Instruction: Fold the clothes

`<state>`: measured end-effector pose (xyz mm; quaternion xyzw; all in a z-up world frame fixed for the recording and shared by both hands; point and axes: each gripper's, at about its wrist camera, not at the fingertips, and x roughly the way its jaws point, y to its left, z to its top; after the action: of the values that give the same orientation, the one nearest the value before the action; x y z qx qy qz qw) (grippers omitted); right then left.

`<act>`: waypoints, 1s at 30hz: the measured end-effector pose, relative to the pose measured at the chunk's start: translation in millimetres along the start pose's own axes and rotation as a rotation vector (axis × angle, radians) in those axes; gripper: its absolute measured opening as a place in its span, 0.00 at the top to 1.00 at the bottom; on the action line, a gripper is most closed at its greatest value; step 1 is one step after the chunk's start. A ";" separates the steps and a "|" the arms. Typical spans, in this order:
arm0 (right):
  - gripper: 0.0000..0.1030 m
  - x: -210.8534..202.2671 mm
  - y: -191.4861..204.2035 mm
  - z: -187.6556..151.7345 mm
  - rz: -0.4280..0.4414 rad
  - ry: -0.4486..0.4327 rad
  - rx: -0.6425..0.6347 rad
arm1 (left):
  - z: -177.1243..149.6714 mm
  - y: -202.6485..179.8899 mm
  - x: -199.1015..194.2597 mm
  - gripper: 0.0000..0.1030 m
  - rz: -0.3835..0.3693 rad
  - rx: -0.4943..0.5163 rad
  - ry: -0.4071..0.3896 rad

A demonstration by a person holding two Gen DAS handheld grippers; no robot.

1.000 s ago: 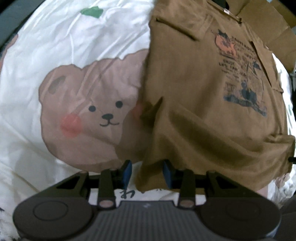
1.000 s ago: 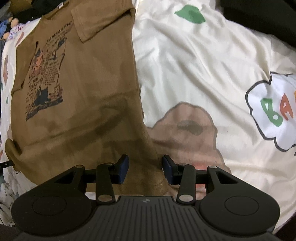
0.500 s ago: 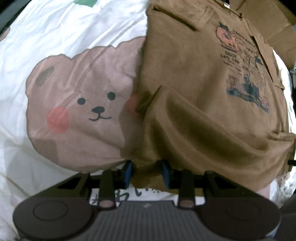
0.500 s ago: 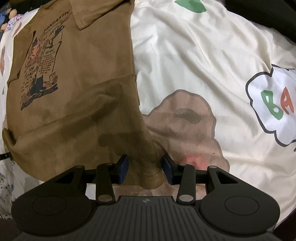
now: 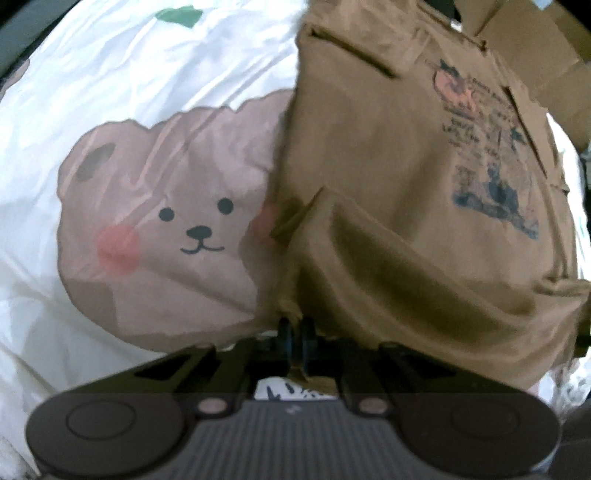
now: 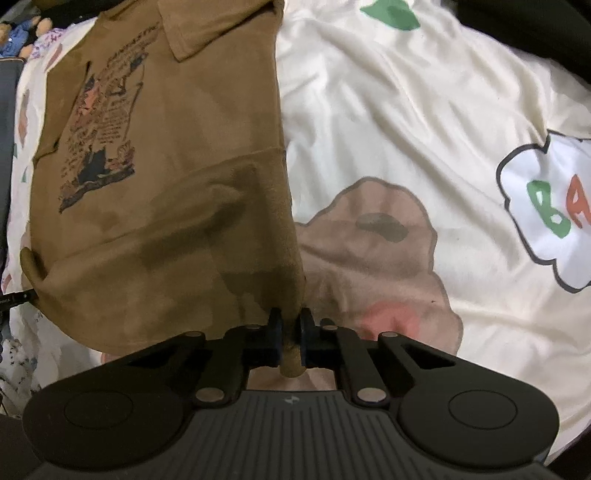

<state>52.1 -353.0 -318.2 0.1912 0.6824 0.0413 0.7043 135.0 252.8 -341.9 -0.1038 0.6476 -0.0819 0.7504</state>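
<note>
A brown T-shirt [image 5: 388, 177] with a dark printed picture on its chest lies on a white bedsheet with both sleeves folded in. It also shows in the right wrist view [image 6: 177, 155]. My left gripper [image 5: 295, 332] is shut on the shirt's bottom hem at one corner. My right gripper [image 6: 290, 328] is shut on the hem at the other corner. The hem edge is lifted a little off the sheet and bunches between the jaws.
The bedsheet [image 5: 129, 92] carries a brown bear print [image 5: 166, 229] beside the shirt and a cloud print with letters [image 6: 546, 206] at the right. Brown cardboard [image 5: 524, 48] lies beyond the collar. Dark fabric [image 6: 535, 33] lies at the far right.
Both grippers closed from open onto the shirt's bottom hem. The hem now rises slightly and wrinkles toward the jaws.
</note>
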 end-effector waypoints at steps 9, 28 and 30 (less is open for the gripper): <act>0.95 -30.2 0.9 8.8 0.076 -0.093 -0.001 | 6.8 1.1 -49.8 0.96 -0.091 -0.073 -0.127; 0.95 -59.2 -0.7 22.1 0.137 -0.256 0.032 | 39.5 1.5 -91.0 0.96 -0.173 -0.097 -0.220; 0.95 -56.9 -0.7 23.1 0.135 -0.255 0.037 | 39.7 0.8 -90.3 0.96 -0.181 -0.085 -0.224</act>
<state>70.7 -376.8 -264.7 0.2533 0.5735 0.0516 0.7774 160.9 278.7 -250.3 -0.2018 0.5506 -0.1098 0.8025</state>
